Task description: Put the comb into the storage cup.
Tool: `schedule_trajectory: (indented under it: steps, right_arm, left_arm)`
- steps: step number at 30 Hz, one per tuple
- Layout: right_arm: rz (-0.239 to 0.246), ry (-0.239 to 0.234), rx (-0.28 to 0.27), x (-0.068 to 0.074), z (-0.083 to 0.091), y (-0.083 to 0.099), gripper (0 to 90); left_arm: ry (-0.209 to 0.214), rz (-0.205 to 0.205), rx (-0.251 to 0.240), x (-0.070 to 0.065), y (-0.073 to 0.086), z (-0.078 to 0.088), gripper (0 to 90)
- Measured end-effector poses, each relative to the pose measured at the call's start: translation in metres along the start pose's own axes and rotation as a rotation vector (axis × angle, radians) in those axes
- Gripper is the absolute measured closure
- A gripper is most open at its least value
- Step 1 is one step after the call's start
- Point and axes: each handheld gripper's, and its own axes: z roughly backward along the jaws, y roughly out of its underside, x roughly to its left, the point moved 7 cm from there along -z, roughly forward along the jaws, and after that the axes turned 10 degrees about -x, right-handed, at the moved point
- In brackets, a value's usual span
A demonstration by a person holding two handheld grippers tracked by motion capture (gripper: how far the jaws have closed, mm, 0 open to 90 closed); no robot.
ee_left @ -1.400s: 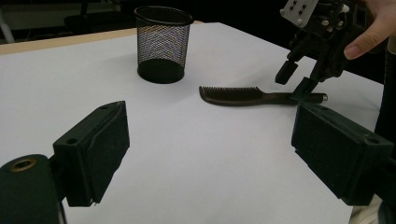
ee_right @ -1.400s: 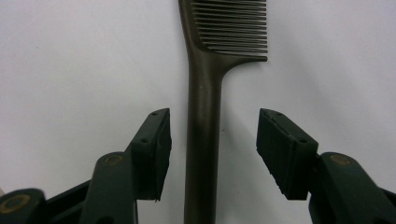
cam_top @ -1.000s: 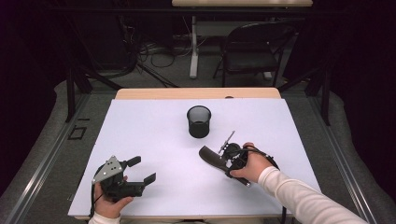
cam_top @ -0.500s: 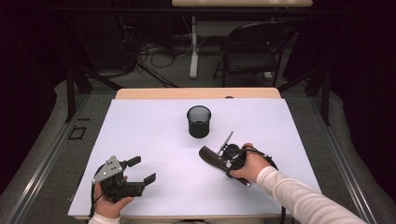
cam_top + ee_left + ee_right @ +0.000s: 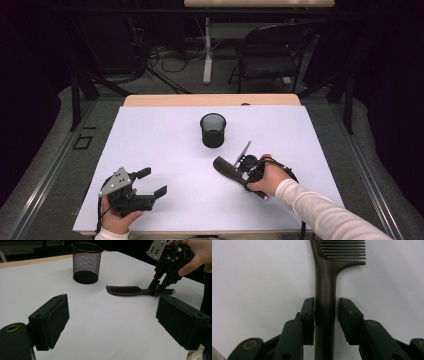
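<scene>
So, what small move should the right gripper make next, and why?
Probably close a little further. The right gripper straddles the comb handle and its jaws have just been closing, yet a thin gap shows at the right pad; the comb lies flat on the table.

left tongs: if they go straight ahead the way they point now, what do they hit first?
Probably the comb, lying flat across the line between the open left tongs. The right tongs straddle its handle just to the right. The mesh cup stands farther off and left of that line. Depth is hard to judge here.

Black mesh cup (image 5: 213, 130) on white table (image 5: 165, 145)
</scene>
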Motion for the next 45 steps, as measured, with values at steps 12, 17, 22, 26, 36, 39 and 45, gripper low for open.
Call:
schedule_trajectory:
  steps: [12,17,22,26,36,39,45]
  right_arm:
    - [0.015,0.000,0.028,0.0011,-0.0006,0.0008,70.4]
    - [0.013,0.004,0.026,0.0015,-0.0013,0.0008,71.6]
    - [0.006,0.001,0.028,0.0015,-0.0016,0.0007,72.4]
    - [-0.001,-0.001,0.026,0.0018,-0.0016,0.0006,72.5]
    - [0.003,0.001,0.053,0.0008,0.0021,0.0014,72.6]
    - [-0.009,-0.001,0.023,0.0012,0.0005,0.0010,72.6]
    - [-0.029,-0.001,0.017,0.0011,0.0048,0.0011,72.7]
  left_arm:
    - [0.000,0.001,0.001,0.0003,0.0002,0.0000,11.5]
    - [-0.001,0.000,0.001,0.0004,0.0002,-0.0001,11.5]
    - [-0.001,0.001,0.003,0.0005,0.0004,-0.0002,11.6]
    - [-0.006,0.000,0.003,0.0006,0.0004,-0.0001,11.6]
    - [-0.002,0.002,0.004,0.0007,0.0005,-0.0002,11.6]
    - [-0.003,0.002,0.004,0.0007,0.0005,-0.0002,11.6]
    - [-0.006,0.000,0.003,0.0010,0.0007,-0.0005,12.1]
